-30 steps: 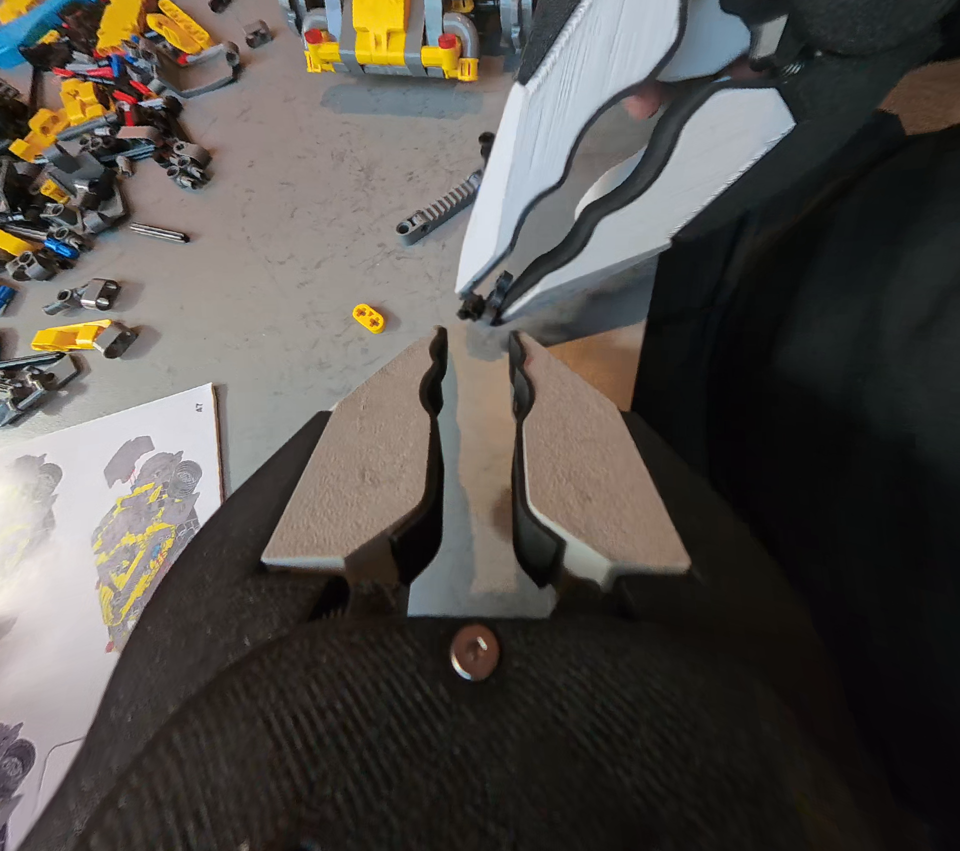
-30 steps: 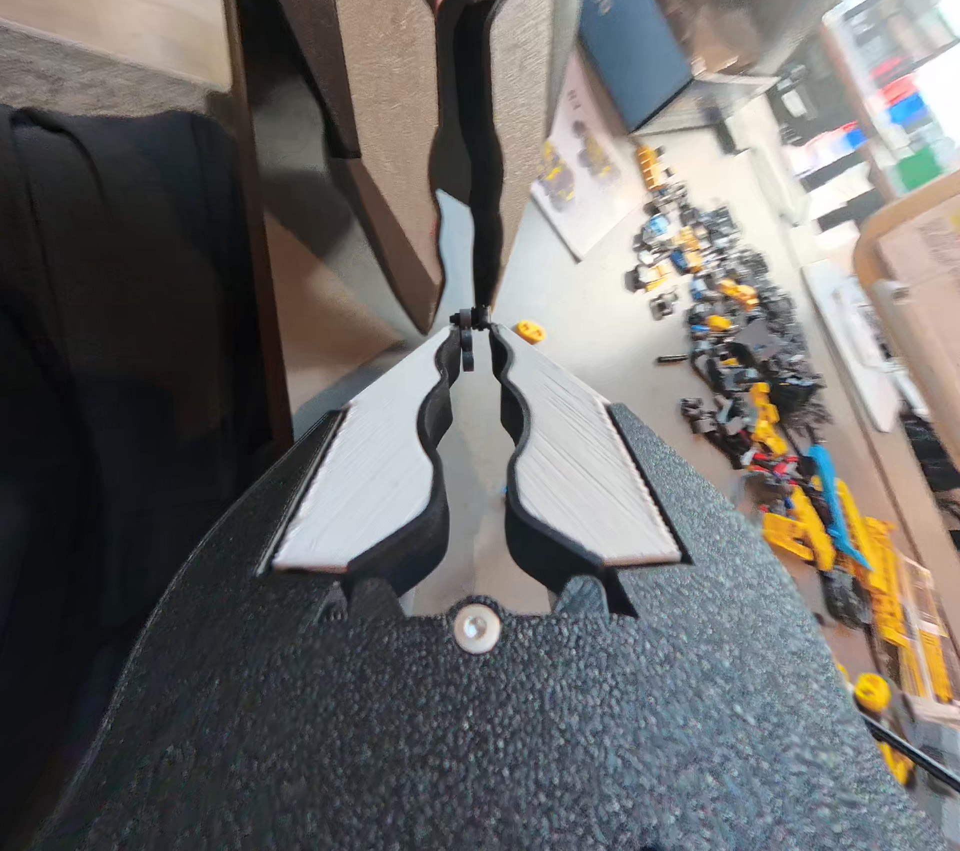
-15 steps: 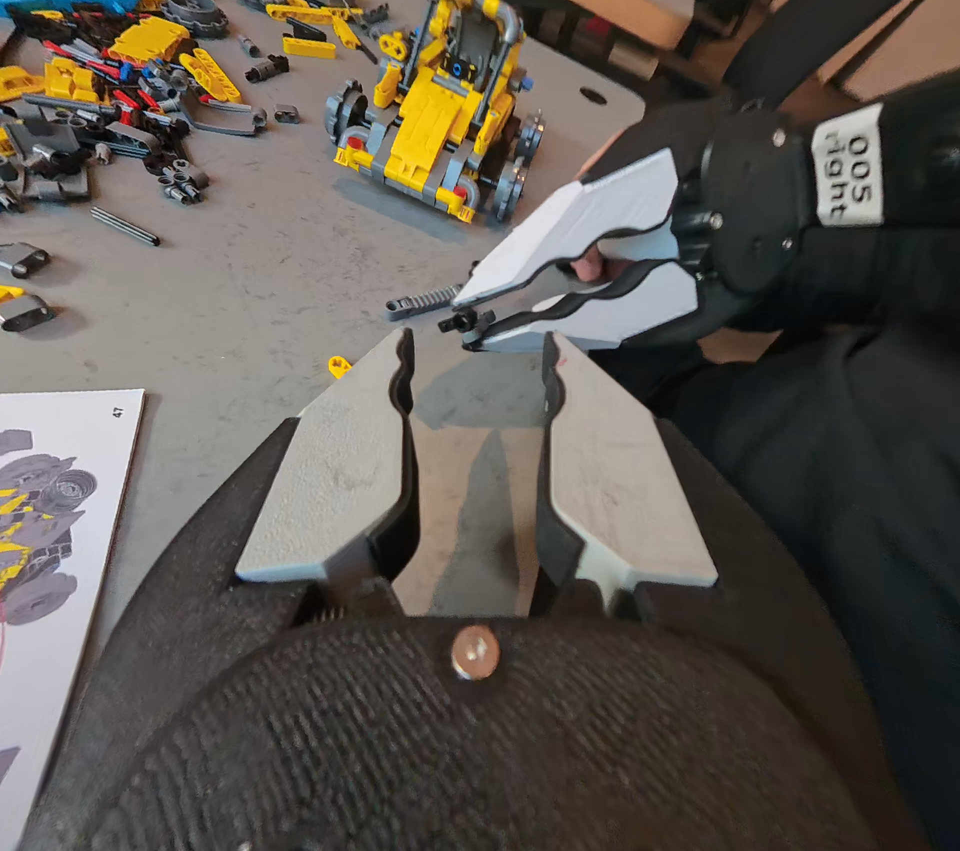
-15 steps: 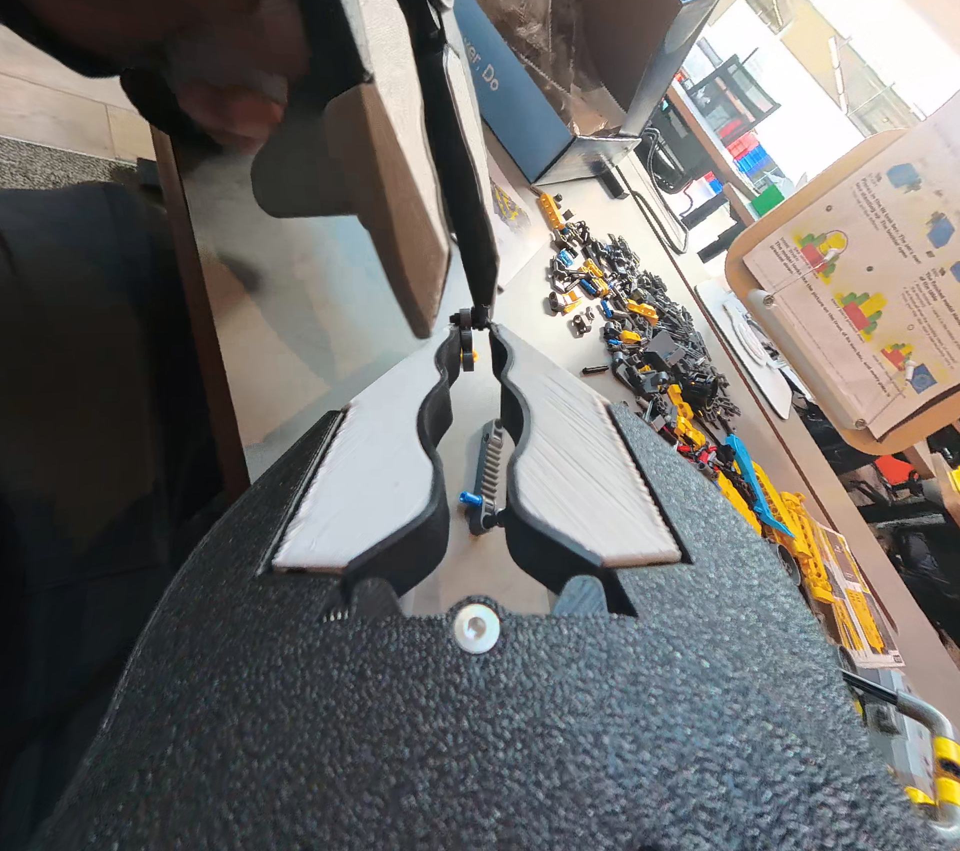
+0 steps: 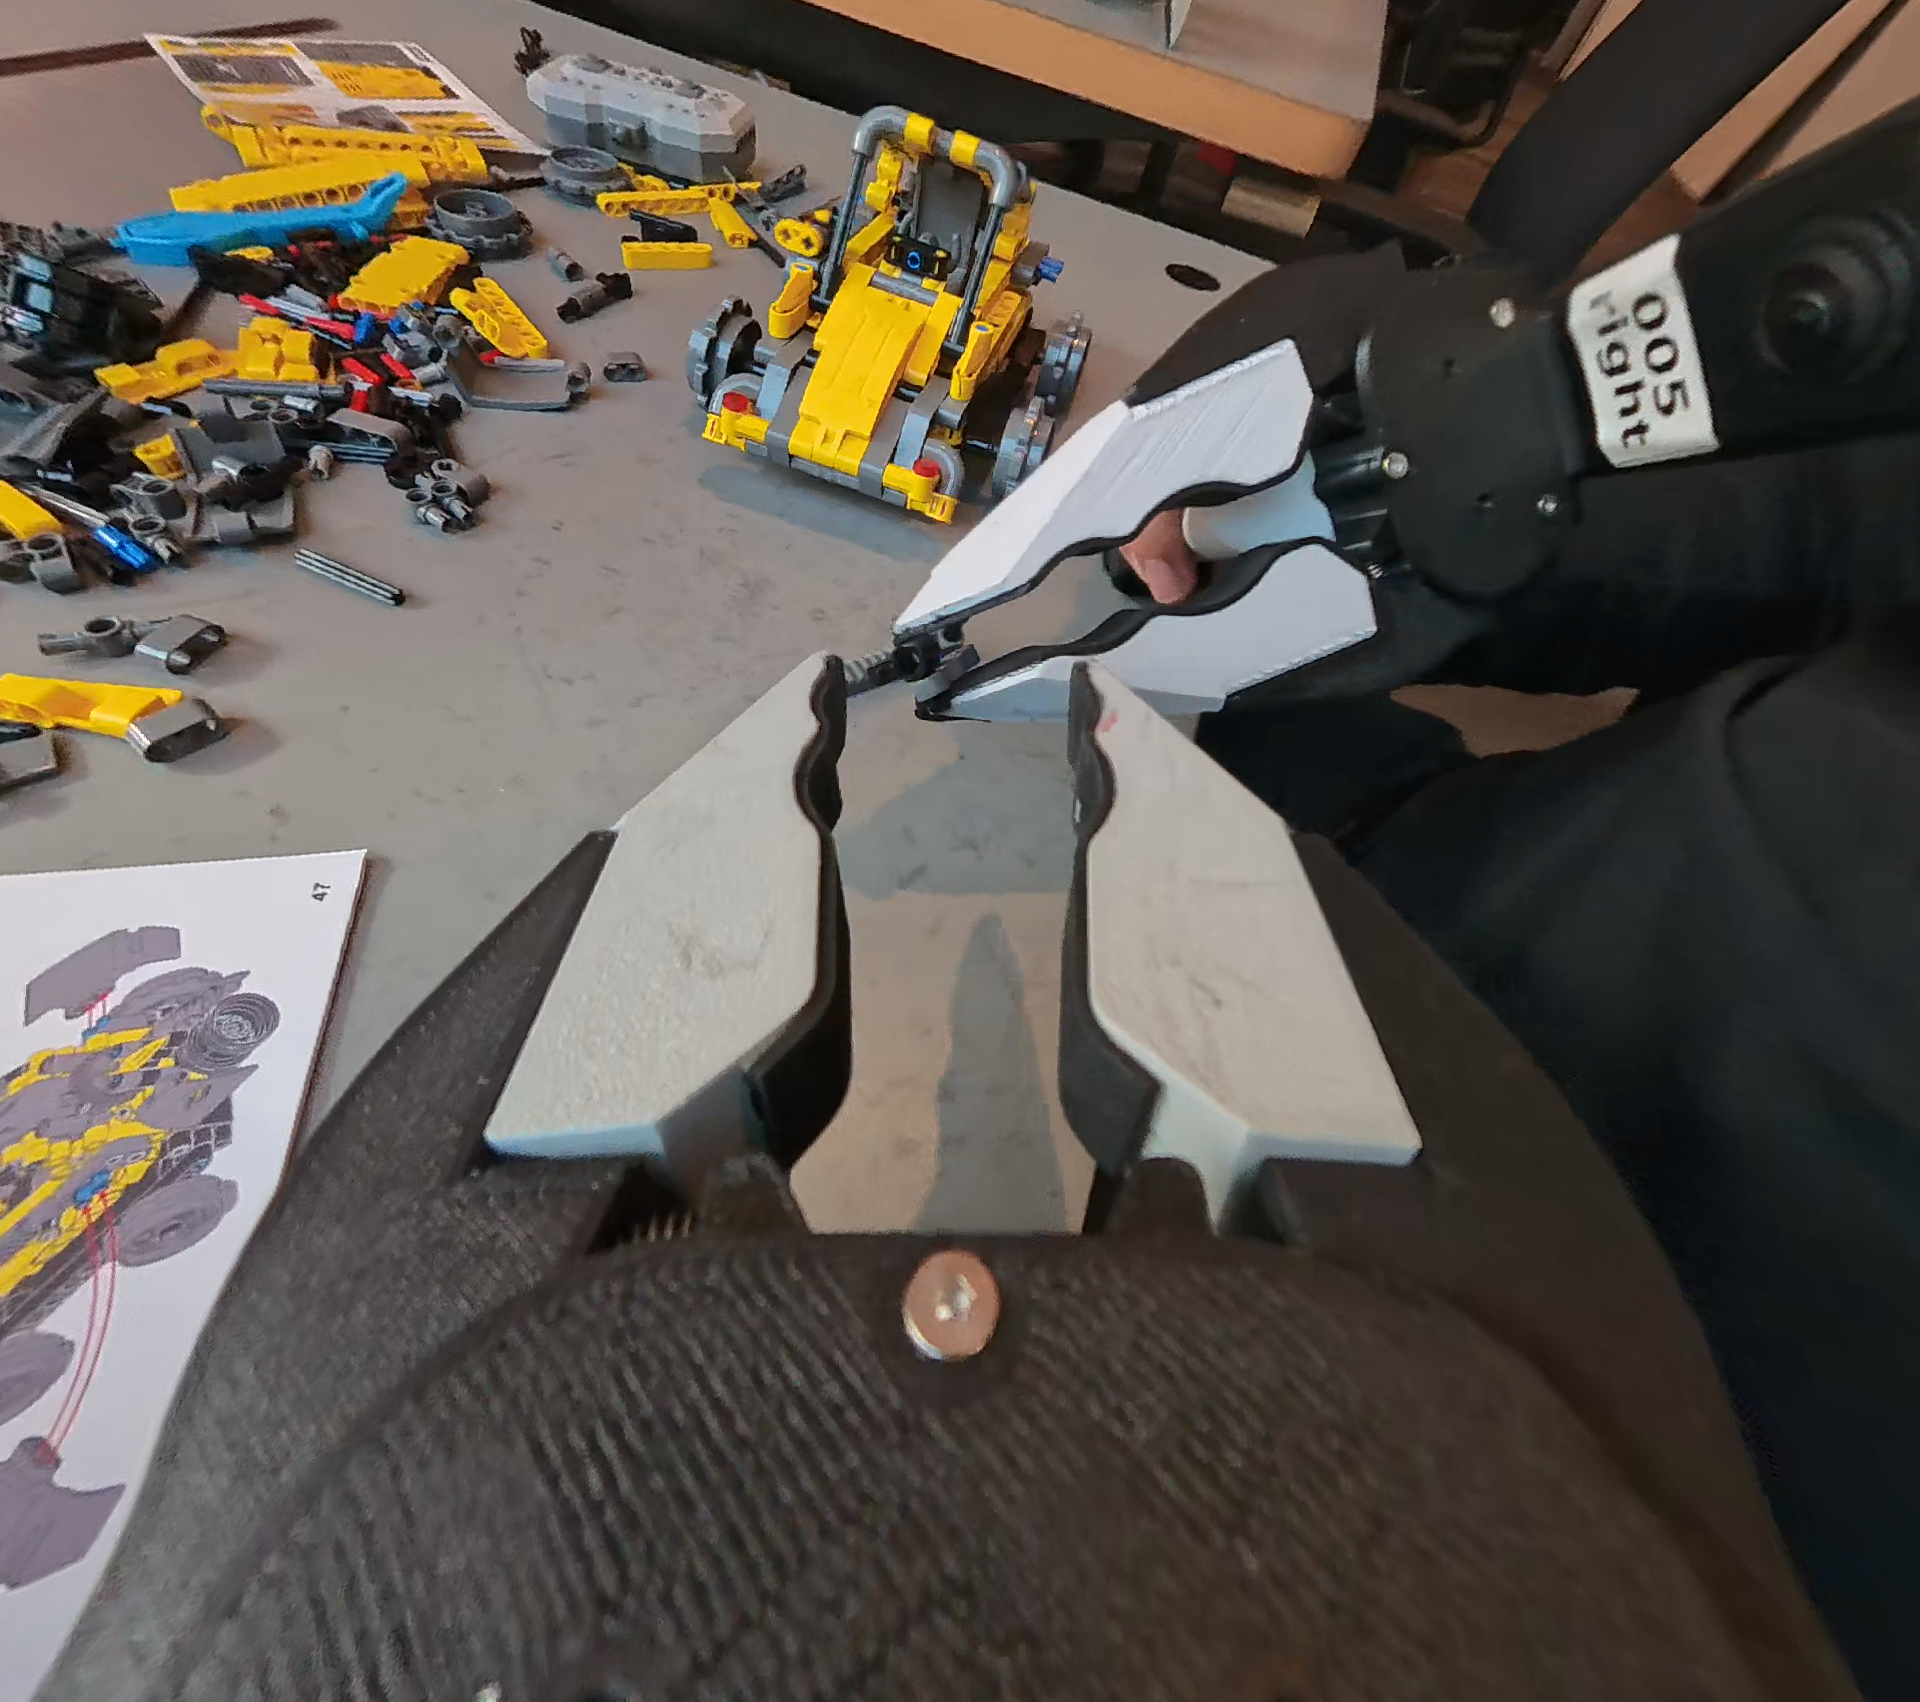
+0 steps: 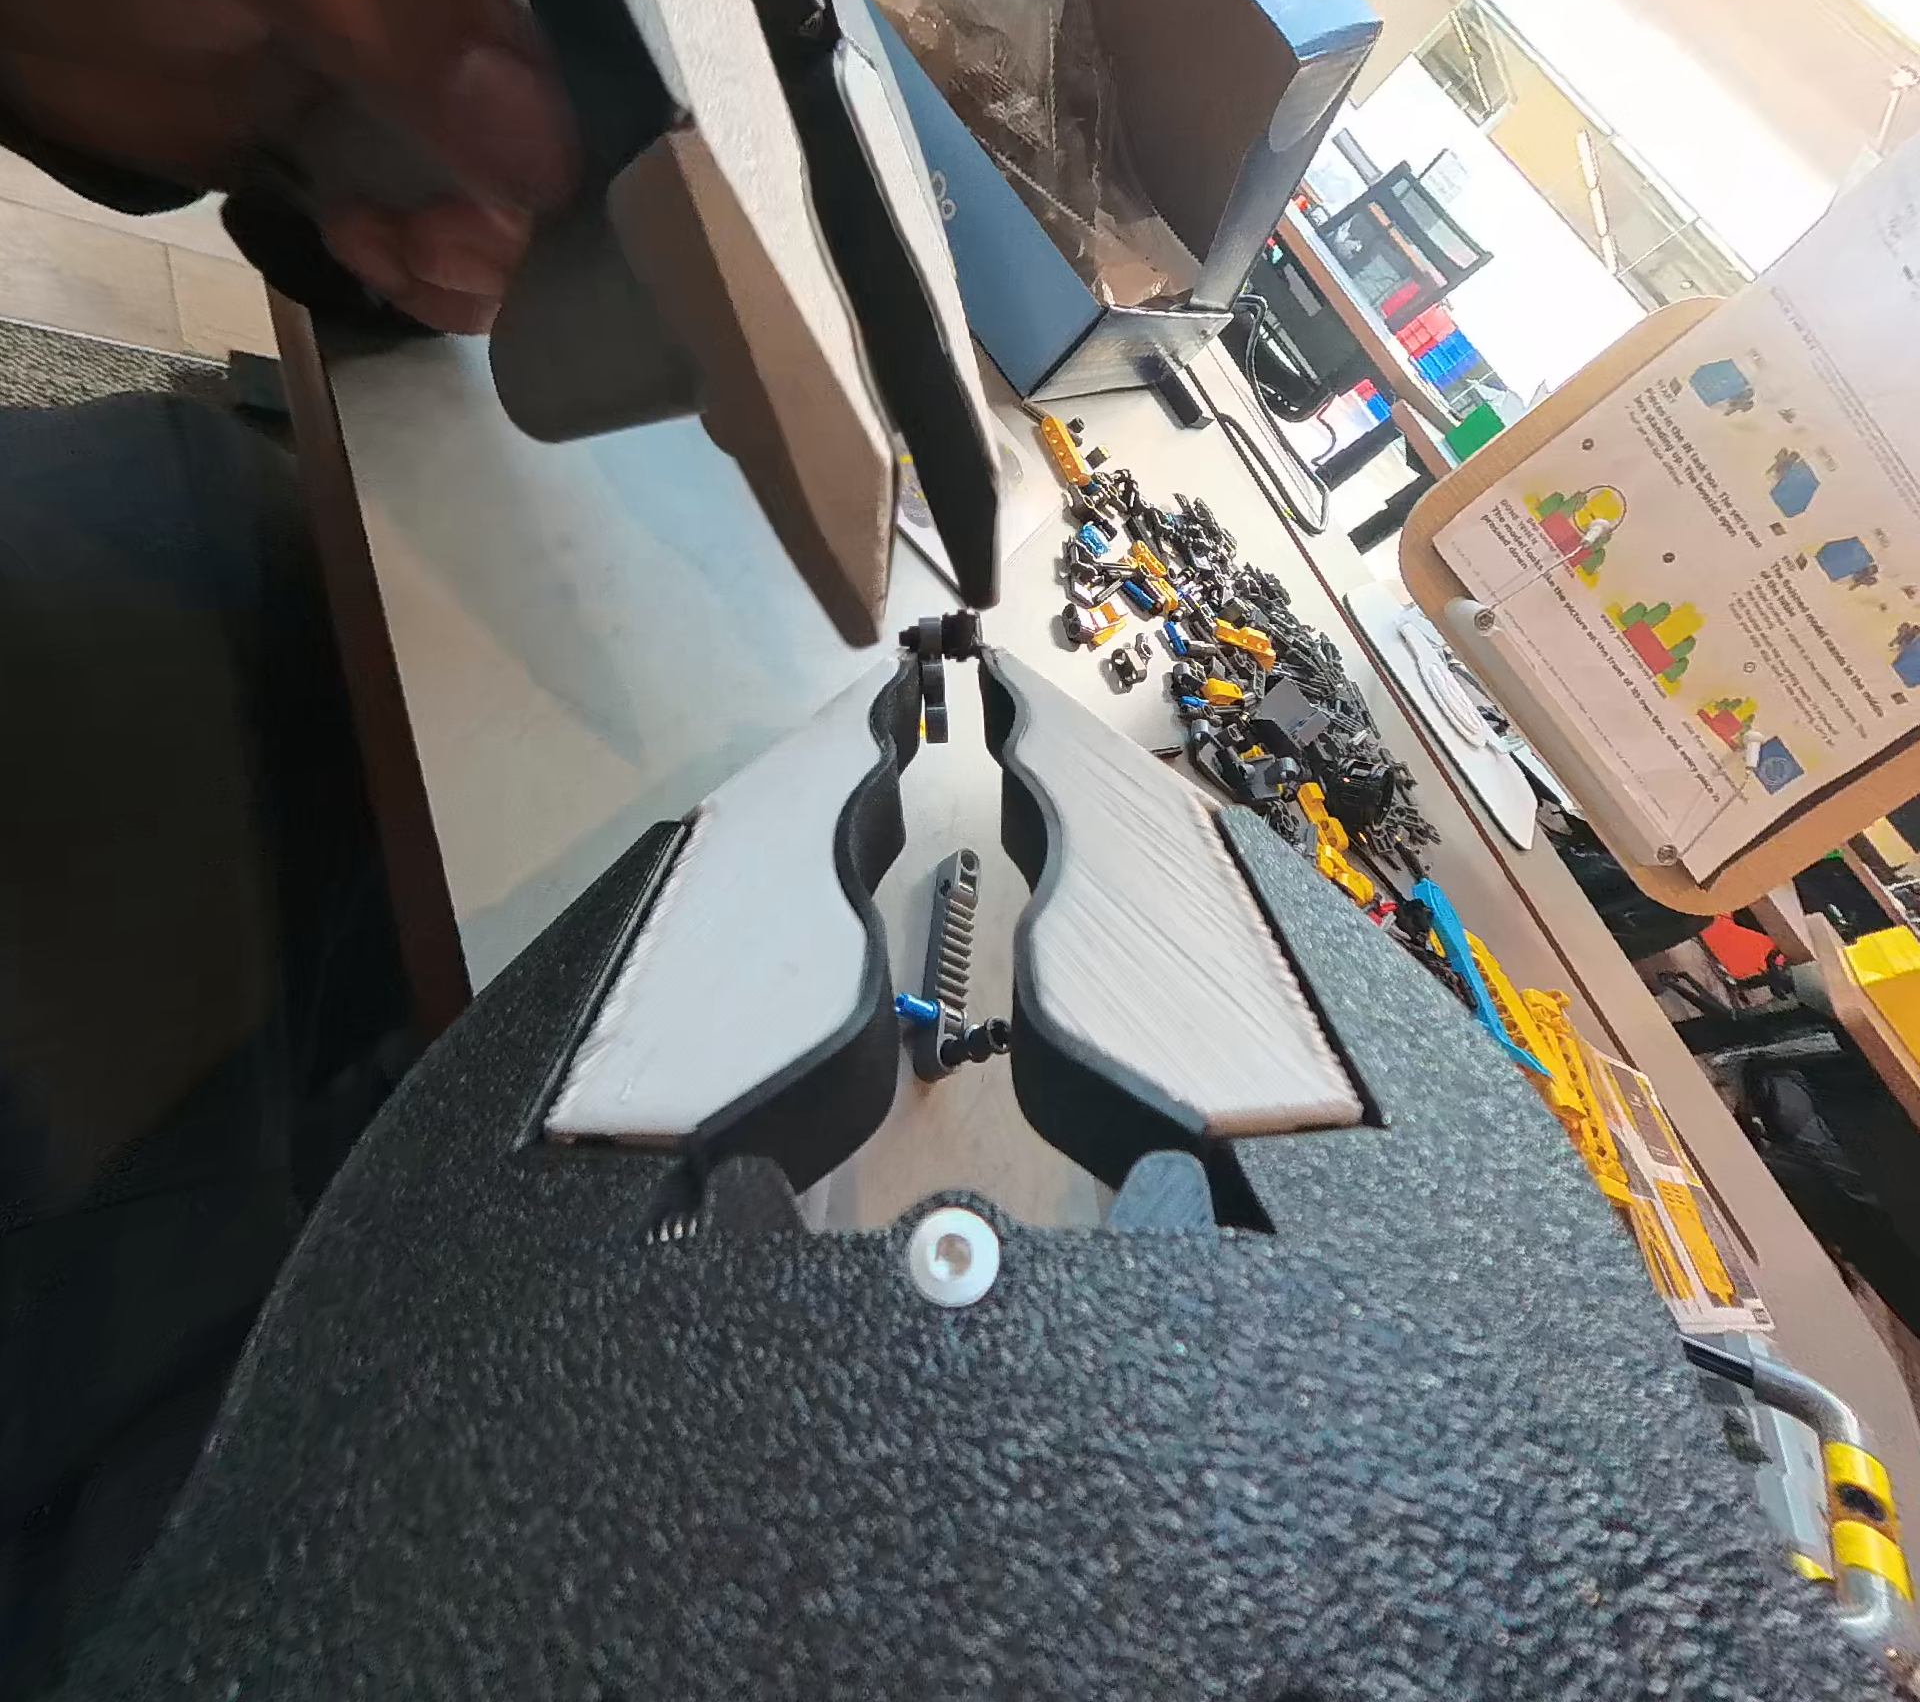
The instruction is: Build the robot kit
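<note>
We see our right gripper (image 6: 948,665) pinching a small black plastic connector piece (image 6: 940,655) at its fingertips. Our left gripper (image 5: 951,686) stands spread and empty — its tips just beside that piece. On the grey table (image 5: 582,717), a grey toothed rack piece (image 6: 954,966) lies below the right gripper; the yellow-and-grey brick-built vehicle (image 5: 883,364) sits at twelve o'clock, loose parts (image 5: 260,364) at ten.

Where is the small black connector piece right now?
Pinched in the right gripper tips: the black connector piece, just off the open left gripper, above the grey toothed rack.
</note>
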Demonstrator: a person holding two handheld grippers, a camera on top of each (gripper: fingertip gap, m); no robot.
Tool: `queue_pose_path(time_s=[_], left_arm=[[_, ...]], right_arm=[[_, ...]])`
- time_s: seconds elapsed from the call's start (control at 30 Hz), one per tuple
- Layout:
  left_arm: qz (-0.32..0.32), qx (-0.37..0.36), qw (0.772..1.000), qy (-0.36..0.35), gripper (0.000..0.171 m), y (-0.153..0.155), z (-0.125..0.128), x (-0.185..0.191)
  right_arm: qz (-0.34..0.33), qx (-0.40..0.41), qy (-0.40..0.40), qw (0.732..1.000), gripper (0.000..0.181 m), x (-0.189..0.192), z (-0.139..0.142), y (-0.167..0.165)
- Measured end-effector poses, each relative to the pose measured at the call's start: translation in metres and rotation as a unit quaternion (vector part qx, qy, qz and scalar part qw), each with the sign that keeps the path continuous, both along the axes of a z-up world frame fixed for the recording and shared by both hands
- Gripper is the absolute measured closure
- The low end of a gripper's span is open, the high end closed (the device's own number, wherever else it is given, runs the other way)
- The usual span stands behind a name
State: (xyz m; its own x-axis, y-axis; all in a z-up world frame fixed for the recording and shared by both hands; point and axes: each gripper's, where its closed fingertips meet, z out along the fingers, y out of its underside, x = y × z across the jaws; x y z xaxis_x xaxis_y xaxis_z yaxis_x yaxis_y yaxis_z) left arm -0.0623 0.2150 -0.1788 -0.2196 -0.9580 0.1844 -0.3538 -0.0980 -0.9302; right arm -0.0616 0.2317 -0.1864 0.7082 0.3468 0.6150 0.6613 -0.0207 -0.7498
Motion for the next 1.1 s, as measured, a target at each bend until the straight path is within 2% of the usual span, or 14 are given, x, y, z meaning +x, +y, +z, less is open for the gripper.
queue_pose_path(time_s=[0.17, 0.37, 0.7, 1.1], left_arm=[[-0.008, 0.031, 0.999, 0.012, 0.129, -0.006, -0.005, 0.002], [-0.018, 0.015, 1.000, 0.008, 0.130, -0.007, -0.003, 0.001], [-0.025, -0.009, 1.000, 0.000, 0.144, -0.006, 0.000, -0.001], [-0.040, -0.026, 0.999, -0.012, 0.147, -0.009, 0.005, -0.002]], right_arm=[[-0.003, 0.001, 0.000, 1.000, 0.170, 0.001, 0.000, 0.000], [0.002, 0.007, -0.010, 1.000, 0.170, -0.002, 0.000, -0.001], [0.014, 0.016, -0.017, 1.000, 0.170, -0.006, 0.001, -0.004], [0.029, 0.038, -0.017, 0.999, 0.170, -0.010, 0.005, -0.008]])
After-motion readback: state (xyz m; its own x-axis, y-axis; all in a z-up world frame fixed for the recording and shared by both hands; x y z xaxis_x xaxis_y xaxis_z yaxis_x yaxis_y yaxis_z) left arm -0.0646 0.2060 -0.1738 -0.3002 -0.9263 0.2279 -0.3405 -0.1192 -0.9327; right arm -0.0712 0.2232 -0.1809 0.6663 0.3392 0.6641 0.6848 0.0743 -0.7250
